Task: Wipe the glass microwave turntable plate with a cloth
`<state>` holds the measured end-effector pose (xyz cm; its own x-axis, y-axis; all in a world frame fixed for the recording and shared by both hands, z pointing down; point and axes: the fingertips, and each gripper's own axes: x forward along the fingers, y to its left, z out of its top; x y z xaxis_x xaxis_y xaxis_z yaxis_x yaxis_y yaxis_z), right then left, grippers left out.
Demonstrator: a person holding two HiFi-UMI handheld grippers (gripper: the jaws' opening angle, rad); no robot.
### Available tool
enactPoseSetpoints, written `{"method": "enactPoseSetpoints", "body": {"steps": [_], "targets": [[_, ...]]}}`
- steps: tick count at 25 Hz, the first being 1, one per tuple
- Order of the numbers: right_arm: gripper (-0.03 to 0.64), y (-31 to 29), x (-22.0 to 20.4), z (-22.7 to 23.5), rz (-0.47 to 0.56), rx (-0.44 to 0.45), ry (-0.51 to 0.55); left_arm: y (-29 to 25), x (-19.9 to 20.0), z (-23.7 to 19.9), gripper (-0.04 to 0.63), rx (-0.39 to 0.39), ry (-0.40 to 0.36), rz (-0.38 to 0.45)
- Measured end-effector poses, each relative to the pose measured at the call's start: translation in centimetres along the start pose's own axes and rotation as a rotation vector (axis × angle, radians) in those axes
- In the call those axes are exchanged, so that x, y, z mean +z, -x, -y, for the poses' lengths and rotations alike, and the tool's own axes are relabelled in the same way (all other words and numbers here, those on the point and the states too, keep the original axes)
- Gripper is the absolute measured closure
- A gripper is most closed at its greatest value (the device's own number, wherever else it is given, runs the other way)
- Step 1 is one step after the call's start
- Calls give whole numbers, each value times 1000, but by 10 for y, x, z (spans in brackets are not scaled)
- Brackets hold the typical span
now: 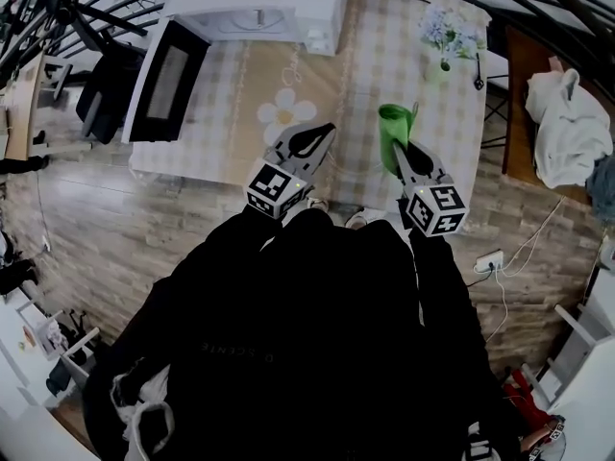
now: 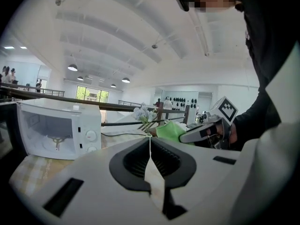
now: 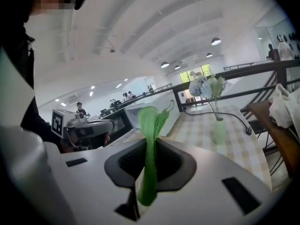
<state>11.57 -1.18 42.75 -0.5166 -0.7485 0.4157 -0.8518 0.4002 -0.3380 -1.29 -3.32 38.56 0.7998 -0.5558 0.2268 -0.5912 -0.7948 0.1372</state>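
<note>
At the far left the microwave's door [image 1: 165, 80] hung open, and the white microwave [image 1: 259, 3] stood at the table's [image 1: 231, 152] far edge. The left gripper view showed a small spoked support on the floor of its cavity, but no plate that could be made out. The glass turntable plate could not be placed with confidence in any view, as clear glass on the checked tablecloth would hardly show. The left gripper [image 1: 325, 133] was held over the near edge of the table, its jaws pressed together on nothing, pointing towards the microwave and nearer to it than the other. To its right, the right gripper [image 1: 398, 150] was clenched on the green cloth [image 1: 392, 128]. The cloth was a bunched strip whose long axis ran on from the jaws, with its free end standing out past the tips over the table. Farther right stood a vase of flowers [image 1: 447, 36]. Judged from this, the wiping had not begun. The cloth would have to travel forward and down to wherever the plate lay, while the empty left gripper was better placed to steady the plate.
</note>
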Motion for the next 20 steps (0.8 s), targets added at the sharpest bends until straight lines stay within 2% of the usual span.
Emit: {"method": "enactPoseSetpoints", "body": {"steps": [9, 15, 20], "targets": [[561, 27, 64, -20, 144, 64, 49, 4, 56, 19, 572, -34, -68, 73], [560, 42, 97, -30, 216, 97, 113, 0, 97, 32, 572, -58, -119, 137], [560, 53, 128, -43, 289, 141, 191, -2, 124, 39, 572, -75, -131, 172]]}}
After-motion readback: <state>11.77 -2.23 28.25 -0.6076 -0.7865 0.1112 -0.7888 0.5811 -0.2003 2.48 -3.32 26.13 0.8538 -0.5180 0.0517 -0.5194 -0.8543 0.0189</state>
